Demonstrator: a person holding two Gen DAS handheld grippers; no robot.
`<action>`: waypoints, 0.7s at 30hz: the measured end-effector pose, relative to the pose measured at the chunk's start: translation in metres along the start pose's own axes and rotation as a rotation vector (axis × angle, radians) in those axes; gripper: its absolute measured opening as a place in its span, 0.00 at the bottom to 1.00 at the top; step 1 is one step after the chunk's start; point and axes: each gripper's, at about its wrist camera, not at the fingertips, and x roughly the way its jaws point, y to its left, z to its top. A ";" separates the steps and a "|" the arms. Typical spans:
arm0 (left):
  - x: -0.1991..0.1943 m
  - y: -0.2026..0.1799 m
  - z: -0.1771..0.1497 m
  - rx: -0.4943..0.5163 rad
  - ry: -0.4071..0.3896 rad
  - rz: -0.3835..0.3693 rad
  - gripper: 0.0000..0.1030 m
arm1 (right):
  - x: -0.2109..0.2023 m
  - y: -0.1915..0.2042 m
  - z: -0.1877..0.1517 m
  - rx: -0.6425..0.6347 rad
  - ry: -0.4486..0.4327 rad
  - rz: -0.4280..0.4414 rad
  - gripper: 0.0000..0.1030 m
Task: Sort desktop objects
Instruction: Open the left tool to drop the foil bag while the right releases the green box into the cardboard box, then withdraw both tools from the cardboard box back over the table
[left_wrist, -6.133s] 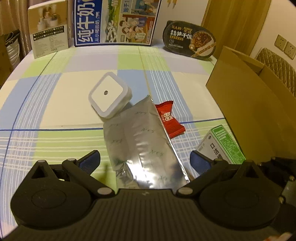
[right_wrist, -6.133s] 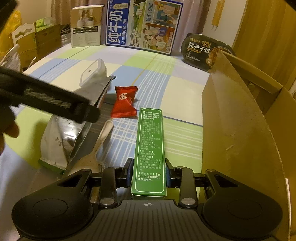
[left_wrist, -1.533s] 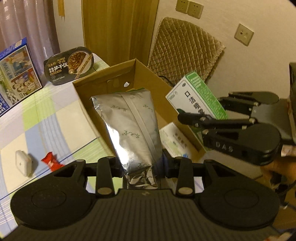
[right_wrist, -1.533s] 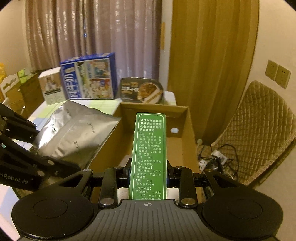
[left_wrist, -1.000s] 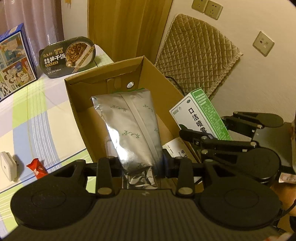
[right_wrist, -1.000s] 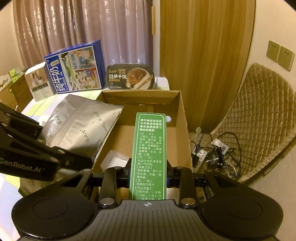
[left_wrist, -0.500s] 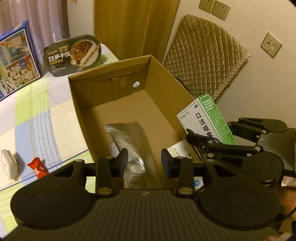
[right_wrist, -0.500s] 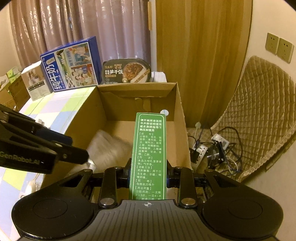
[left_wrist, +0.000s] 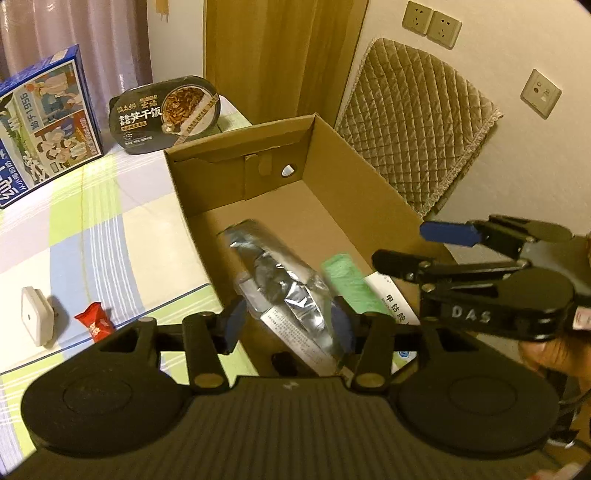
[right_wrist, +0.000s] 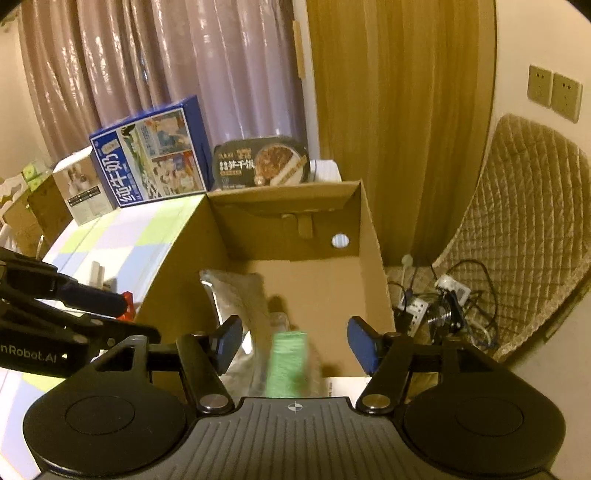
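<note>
foil pouch (left_wrist: 280, 280) lies in the cardboard box (left_wrist: 347, 173), slanting from 11 toward 5 o'clock in the left wrist view; green carton (right_wrist: 286, 363), blurred, sits beside it at its 3 o'clock, over a white printed packet (left_wrist: 393, 299). left gripper (left_wrist: 288, 325): jaws opening, apart, pouch below them, pads clear of it. right gripper (right_wrist: 295, 345): jaws opening, wide, nothing pressed between them.

handling, judged: pouch is light, soft and slick, best pinched at a flat sealed end. carton is light and stiff, thin-walled; hold across the narrow faces.

on the table (left_wrist: 92, 236) at 9 o'clock: red candy (left_wrist: 94, 323) and white square plug (left_wrist: 35, 319), both outside the box.
</note>
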 end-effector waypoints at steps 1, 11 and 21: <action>-0.002 0.001 -0.002 0.000 -0.003 0.001 0.43 | -0.003 0.001 -0.001 0.000 -0.003 -0.002 0.59; -0.037 0.010 -0.036 -0.034 -0.054 0.012 0.50 | -0.033 0.018 -0.020 -0.021 -0.020 -0.016 0.66; -0.082 0.033 -0.086 -0.093 -0.096 0.042 0.67 | -0.076 0.057 -0.048 -0.057 -0.048 0.007 0.82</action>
